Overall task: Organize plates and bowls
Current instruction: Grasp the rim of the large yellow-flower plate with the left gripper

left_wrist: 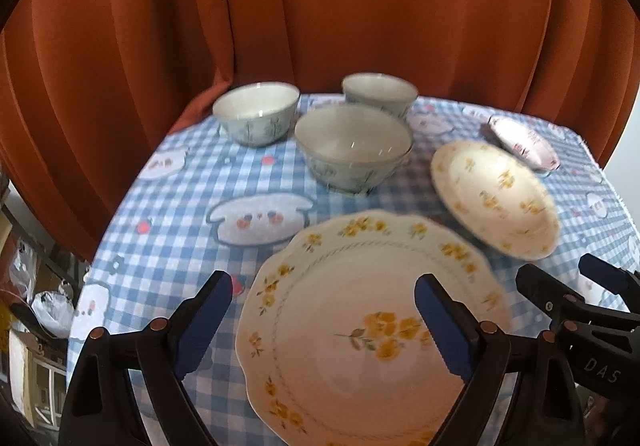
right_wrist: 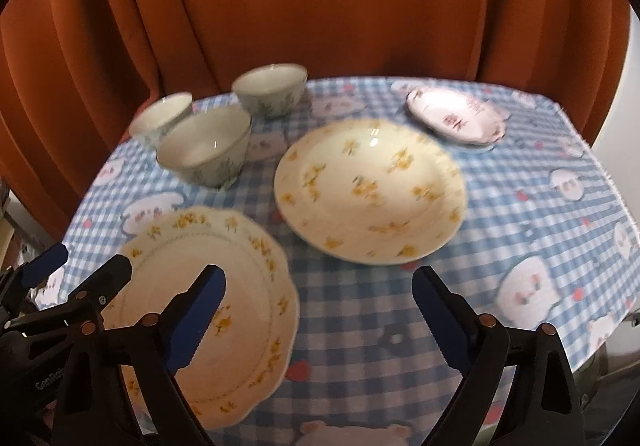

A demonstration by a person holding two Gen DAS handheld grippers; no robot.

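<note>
Left wrist view: three bowls [left_wrist: 352, 146] sit separate at upper centre of the worktop [left_wrist: 168, 246], three plates unstacked, so sorting looks barely begun. Left tool [left_wrist: 322, 326], jaws apart and empty, hovers over the scalloped plate [left_wrist: 360, 326]. Right tool [right_wrist: 318, 318], likewise apart, points below the round plate [right_wrist: 370, 190]; small pink plate [right_wrist: 456, 118] upper right.

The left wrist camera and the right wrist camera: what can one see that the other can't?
Only the left wrist view shows clutter past the table's left edge. Only the right wrist view shows a pale wall at far right. Both show three bowls, the scalloped plate, the round flowered plate, the small pink dish, the checked tablecloth, the orange curtain, and the left gripper and right gripper, open and empty.
</note>
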